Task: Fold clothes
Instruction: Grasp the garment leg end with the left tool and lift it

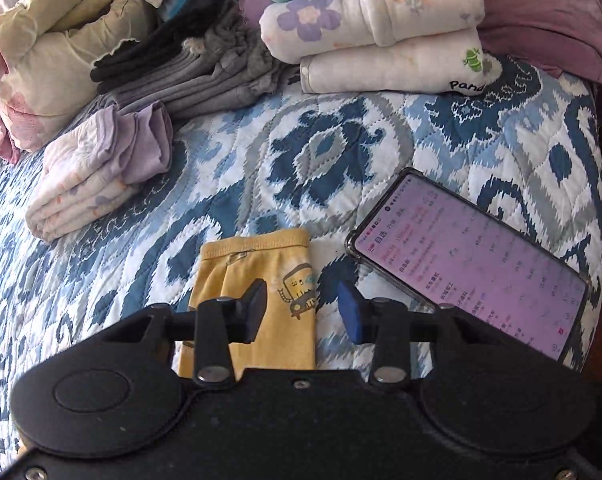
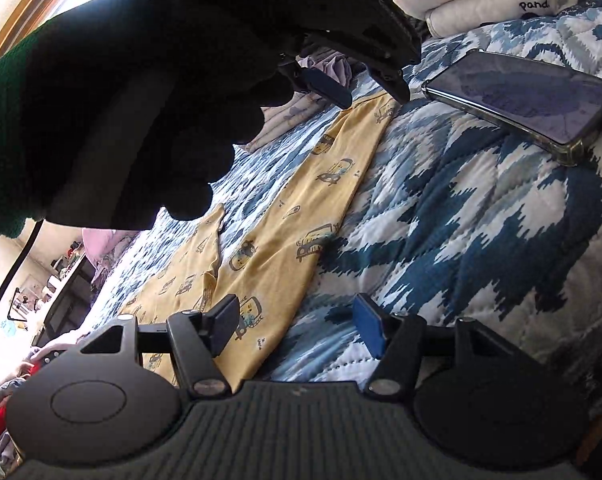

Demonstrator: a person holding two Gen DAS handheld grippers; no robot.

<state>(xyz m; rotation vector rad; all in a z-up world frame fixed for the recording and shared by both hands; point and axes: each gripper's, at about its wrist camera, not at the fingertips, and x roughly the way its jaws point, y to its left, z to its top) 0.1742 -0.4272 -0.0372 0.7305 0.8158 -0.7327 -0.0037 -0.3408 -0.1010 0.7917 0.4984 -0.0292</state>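
Blue-patterned quilt [image 1: 341,140] is spread over the bed, with folded piles [image 1: 373,40] stacked at its far edge and a phone [image 1: 469,264] laid beside the yellow garment [image 2: 269,216]. Both grippers are held apart-jawed and empty: the left gripper [image 1: 301,308] narrowly above the garment's hem, the right gripper [image 2: 297,324] wider over its near edge.

Both close, sharing phone [image 1: 471,264]

Quilt [image 1: 341,140]: stitched, matt printed cloth. Yellow garment [image 2: 301,200]: soft, smooth knit cloth. Phone [image 1: 469,264]: glossy glass screen in a clear plastic case. Left gripper [image 1: 301,308]: matt black plastic with metal rivets. Glove [image 2: 141,100]: matt black knit.
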